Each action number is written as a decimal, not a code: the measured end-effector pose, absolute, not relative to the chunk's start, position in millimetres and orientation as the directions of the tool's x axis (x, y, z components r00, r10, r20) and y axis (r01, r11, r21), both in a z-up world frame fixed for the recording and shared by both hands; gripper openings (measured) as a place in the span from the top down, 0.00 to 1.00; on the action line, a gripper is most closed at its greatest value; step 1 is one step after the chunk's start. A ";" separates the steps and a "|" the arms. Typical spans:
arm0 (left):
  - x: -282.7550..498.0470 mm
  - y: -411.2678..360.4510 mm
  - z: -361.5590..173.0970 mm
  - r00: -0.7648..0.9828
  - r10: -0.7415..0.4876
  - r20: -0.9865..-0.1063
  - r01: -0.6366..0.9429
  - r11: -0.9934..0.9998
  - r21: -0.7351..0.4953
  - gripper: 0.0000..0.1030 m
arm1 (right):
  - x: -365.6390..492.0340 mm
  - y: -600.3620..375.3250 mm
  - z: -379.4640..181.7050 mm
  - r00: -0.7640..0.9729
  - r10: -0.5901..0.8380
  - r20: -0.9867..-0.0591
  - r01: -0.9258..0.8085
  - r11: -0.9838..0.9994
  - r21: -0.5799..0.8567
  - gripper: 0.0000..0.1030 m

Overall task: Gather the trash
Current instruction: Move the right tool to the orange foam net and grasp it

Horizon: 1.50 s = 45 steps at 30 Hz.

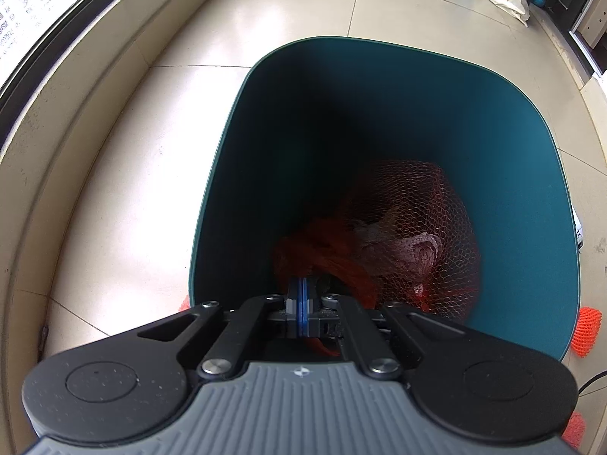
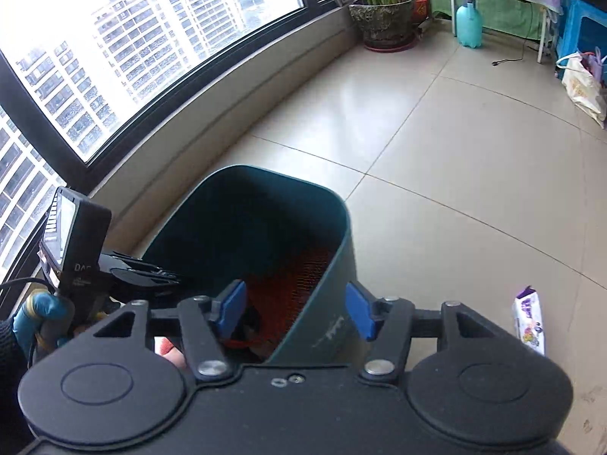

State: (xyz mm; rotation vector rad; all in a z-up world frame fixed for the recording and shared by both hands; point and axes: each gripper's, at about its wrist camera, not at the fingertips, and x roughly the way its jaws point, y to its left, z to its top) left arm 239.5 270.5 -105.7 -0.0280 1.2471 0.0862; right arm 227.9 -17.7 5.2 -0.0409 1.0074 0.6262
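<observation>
The left hand-held gripper is pinching the bunched neck of the red net bag, which is hanging just ahead inside the green bin. The right hand-held gripper is standing spread astride the bin's near wall, touching nothing.

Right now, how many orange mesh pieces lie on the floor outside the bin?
3: left piece beside the bin, right piece, near-right piece. Others may be hidden.
</observation>
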 end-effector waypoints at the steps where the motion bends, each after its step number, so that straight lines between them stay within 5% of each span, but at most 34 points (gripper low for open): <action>1: 239.6 270.2 -105.7 0.315 0.052 -0.948 -0.081 0.996 0.028 1.00 | 230.2 -30.4 0.2 0.387 0.457 -0.801 -0.489 0.838 0.241 0.44; 13: 241.5 268.9 -105.8 0.309 0.061 -0.949 -0.085 0.996 0.037 1.00 | 226.9 -170.9 -85.4 0.358 0.185 -0.915 -0.160 0.978 0.135 0.39; 22: 242.9 267.1 -106.0 0.303 0.067 -0.950 -0.085 0.995 0.043 1.00 | 225.0 -257.9 -210.4 0.170 -0.022 -0.985 0.134 0.991 0.001 0.18; 29: 242.8 264.9 -105.6 0.298 0.079 -0.951 -0.080 0.995 0.057 1.00 | 202.1 -309.2 -290.9 0.044 0.010 -0.999 0.441 0.897 0.029 0.14; 36: 241.0 265.1 -106.0 0.297 0.087 -0.951 -0.070 0.995 0.070 1.00 | 188.7 -318.9 -320.5 0.018 0.019 -1.000 0.528 0.849 0.026 0.15; 41: 241.5 263.3 -107.4 0.294 0.082 -0.952 -0.065 0.996 0.065 1.00 | 188.6 -318.1 -329.7 -0.018 -0.037 -0.999 0.514 0.857 -0.041 0.29; 45: 241.6 263.4 -107.7 0.296 0.080 -0.952 -0.061 0.996 0.065 1.00 | 186.1 -317.7 -333.9 -0.038 -0.060 -0.998 0.513 0.855 -0.070 0.56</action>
